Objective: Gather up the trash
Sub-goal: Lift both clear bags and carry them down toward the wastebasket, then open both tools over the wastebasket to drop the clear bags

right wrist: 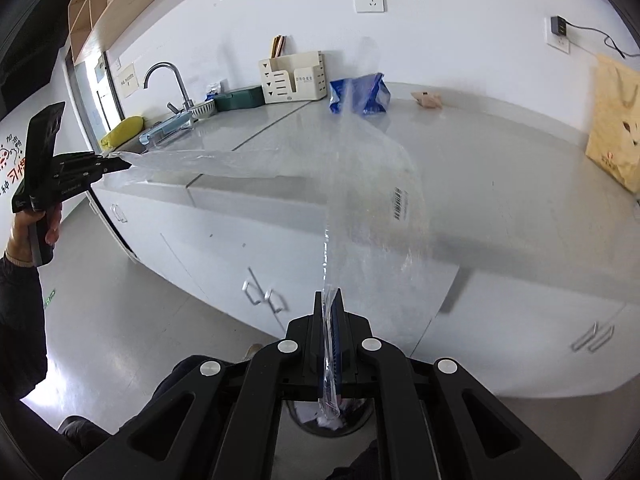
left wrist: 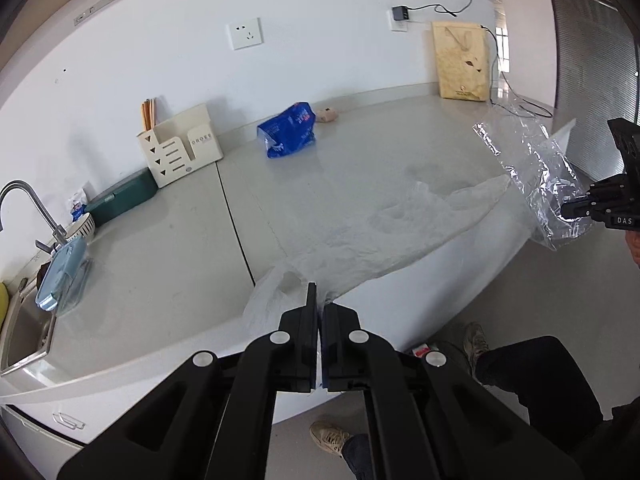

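1. Plainly, in the left wrist view, the black two-finger left gripper (left wrist: 318, 304) was clamped shut on a thin, whitish translucent plastic bag (left wrist: 360, 248), which trailed from its fingertips across the front edge of the pale grey countertop (left wrist: 160, 264). At the right edge, the black right gripper (left wrist: 570, 210) pinched a clear, crinkled plastic wrapper (left wrist: 532, 176) and held it in the air, off the end of the counter.

2. By my judgement the collecting was only partly done: two pieces were in hand but not yet binned, while a blue printed plastic packet (left wrist: 289, 131) and a small crumpled beige scrap (left wrist: 327, 115) lay near the back wall, untouched.

3. From the right wrist view, the right gripper (right wrist: 332, 300) was closed tight on an edge of the clear wrapper (right wrist: 376, 200), which fanned upward in front of the lens and showed a barcode label.

4. Beneath that gripper, a round bin (right wrist: 332, 420) with white scraps inside sat partly hidden, so a drop looked near.

5. At the left, a hand (right wrist: 34, 228) gripped the left gripper (right wrist: 126, 165), which pointed sideways towards the counter, its tips pinching the stretched whitish bag (right wrist: 208, 162). Both grippers were angled downward.
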A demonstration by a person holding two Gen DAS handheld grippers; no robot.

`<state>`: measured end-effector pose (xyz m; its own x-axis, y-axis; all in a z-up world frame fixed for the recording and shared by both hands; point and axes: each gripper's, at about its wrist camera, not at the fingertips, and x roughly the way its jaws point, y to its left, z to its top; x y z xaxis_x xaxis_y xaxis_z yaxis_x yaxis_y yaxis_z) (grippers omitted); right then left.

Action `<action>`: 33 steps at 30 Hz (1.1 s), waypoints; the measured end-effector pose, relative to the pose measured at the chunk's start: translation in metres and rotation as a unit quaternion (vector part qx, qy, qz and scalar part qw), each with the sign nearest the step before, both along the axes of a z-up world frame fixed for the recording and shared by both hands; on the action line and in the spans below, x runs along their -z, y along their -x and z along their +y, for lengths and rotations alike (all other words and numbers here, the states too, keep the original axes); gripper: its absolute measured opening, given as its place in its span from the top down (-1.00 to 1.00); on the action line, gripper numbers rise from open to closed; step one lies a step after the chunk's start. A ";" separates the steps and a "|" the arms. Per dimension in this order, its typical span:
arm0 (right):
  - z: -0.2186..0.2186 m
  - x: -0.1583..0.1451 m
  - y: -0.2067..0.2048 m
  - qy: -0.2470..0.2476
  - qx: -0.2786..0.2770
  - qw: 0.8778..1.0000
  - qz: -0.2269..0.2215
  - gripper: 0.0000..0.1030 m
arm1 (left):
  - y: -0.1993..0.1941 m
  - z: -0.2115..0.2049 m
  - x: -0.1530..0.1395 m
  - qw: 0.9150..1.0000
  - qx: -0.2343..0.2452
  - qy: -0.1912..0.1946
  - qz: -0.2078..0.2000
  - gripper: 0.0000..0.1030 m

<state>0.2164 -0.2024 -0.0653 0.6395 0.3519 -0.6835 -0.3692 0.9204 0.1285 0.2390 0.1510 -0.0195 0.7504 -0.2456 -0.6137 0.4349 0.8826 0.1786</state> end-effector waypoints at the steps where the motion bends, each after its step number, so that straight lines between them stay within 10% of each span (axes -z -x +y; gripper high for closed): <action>1: 0.002 0.002 0.009 0.002 0.004 1.000 0.000 0.84 | 0.009 0.000 0.003 1.000 0.006 -0.003 0.003 0.96; 17: 0.033 0.050 0.057 -0.011 0.014 0.998 0.064 0.83 | 0.072 0.006 0.078 0.998 0.030 -0.023 0.054 0.96; 33: 0.036 0.184 -0.004 -0.023 0.011 0.982 0.189 0.82 | 0.006 -0.032 0.218 0.975 0.061 -0.095 0.190 0.96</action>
